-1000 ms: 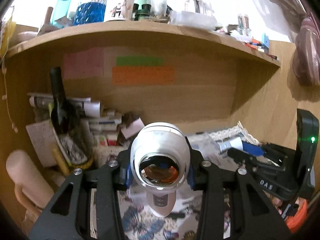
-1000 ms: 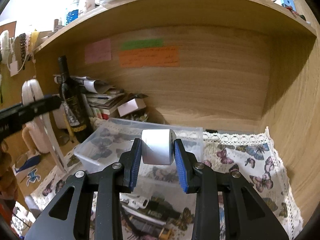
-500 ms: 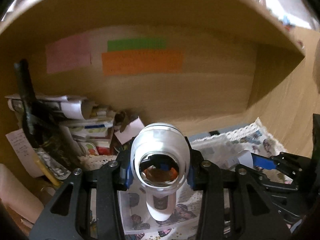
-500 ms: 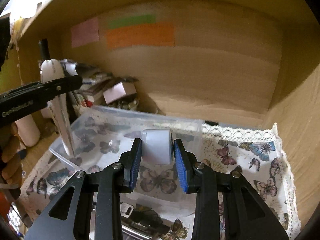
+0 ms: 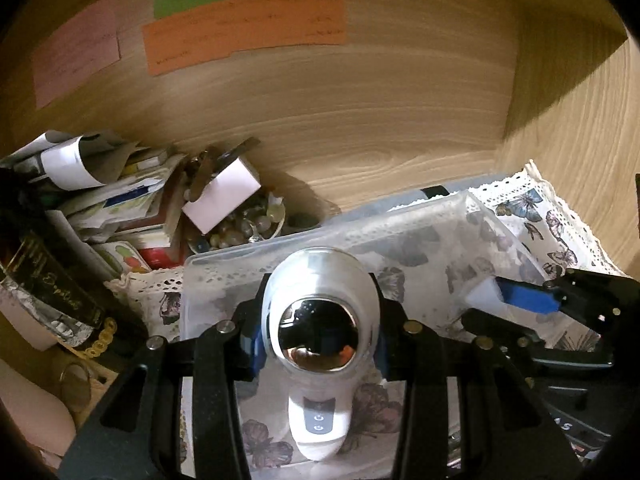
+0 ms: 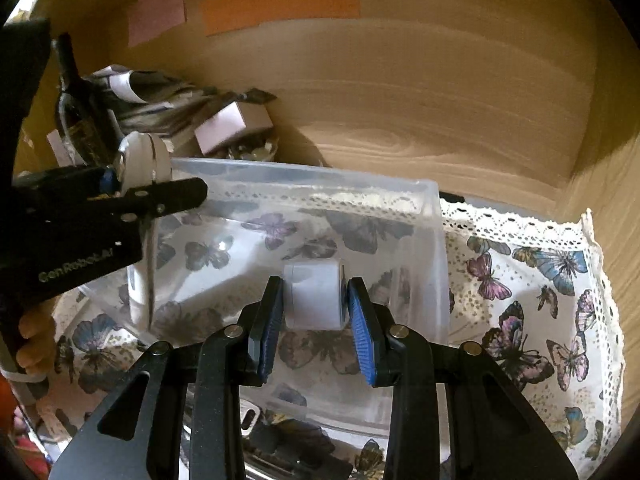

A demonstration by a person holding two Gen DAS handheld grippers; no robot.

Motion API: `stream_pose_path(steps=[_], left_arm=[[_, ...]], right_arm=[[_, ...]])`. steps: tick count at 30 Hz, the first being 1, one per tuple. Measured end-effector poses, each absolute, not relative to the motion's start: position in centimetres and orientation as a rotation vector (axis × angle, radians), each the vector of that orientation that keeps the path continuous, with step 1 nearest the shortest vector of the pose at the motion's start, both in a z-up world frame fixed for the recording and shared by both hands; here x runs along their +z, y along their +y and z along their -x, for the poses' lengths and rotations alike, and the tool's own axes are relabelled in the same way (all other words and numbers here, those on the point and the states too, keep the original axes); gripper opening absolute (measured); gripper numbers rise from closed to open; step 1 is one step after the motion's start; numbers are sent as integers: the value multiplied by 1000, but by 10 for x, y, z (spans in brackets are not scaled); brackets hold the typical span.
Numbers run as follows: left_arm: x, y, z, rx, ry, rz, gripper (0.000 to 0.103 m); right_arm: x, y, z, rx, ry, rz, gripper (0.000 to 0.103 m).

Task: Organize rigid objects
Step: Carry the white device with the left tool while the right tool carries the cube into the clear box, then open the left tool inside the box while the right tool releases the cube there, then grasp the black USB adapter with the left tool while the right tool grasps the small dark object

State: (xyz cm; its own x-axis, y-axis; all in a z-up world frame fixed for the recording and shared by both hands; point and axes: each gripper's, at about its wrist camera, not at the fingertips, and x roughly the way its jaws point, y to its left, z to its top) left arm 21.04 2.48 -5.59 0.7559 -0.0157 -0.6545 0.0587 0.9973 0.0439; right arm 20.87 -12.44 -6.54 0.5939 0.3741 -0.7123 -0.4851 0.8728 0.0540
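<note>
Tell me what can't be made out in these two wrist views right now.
- Notes: writing on the orange note is too small and blurred in both views.
- Clear plastic bin: its near wall is hidden behind the right gripper holding the white cylinder.
- White handheld device: its lower tip is hidden in the right view by the left gripper.

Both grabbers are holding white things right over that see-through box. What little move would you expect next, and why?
Probably a short lowering into the clear plastic bin, then letting go. The left gripper is shut on a white handheld device, and the right gripper is shut on a small white cylinder. Both hang above the bin's open top, and its floor below them looks bare.
</note>
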Motion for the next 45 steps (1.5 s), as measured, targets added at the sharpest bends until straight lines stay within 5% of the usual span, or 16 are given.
stream_pose_path(steps=[8, 17, 28, 45], left_arm=[[-59, 24, -208, -64, 747, -41, 44], [-30, 24, -172, -46, 637, -49, 69], [-13, 21, -110, -45, 545, -60, 98], [-91, 28, -84, -52, 796, 1, 99]], right_arm=[[-58, -128, -206, 488, 761, 145, 45], [-29, -137, -182, 484, 647, 147, 69], [-4, -164, -143, 460, 560, 140, 79], [-54, -183, -99, 450, 708, 148, 80]])
